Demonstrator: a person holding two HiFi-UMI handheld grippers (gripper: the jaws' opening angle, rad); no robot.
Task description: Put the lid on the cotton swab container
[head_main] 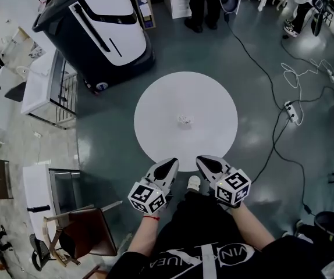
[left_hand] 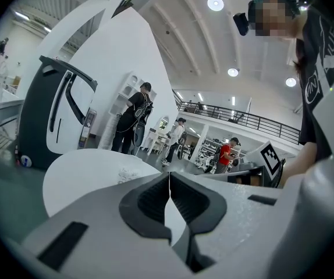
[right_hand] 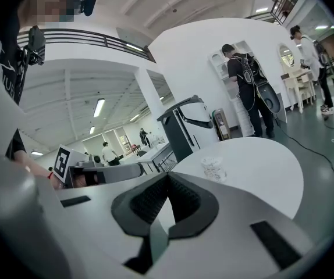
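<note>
A small clear cotton swab container (head_main: 184,120) stands near the middle of the round white table (head_main: 155,97). The right gripper view shows it as a clear cup (right_hand: 215,168) past my jaws, and in the left gripper view it is a faint clear shape (left_hand: 126,172). I cannot make out a separate lid. My left gripper (head_main: 171,163) and right gripper (head_main: 203,161) hover side by side at the table's near edge, well short of the container. Both are shut, with nothing held between the jaws (left_hand: 169,182) (right_hand: 167,182).
A large dark and white machine (head_main: 97,28) stands beyond the table on the left. Cables (head_main: 295,80) and a power strip (head_main: 292,112) lie on the floor to the right. White benches (head_main: 39,86) and a brown chair (head_main: 85,231) are on the left. People (head_main: 202,4) stand far behind.
</note>
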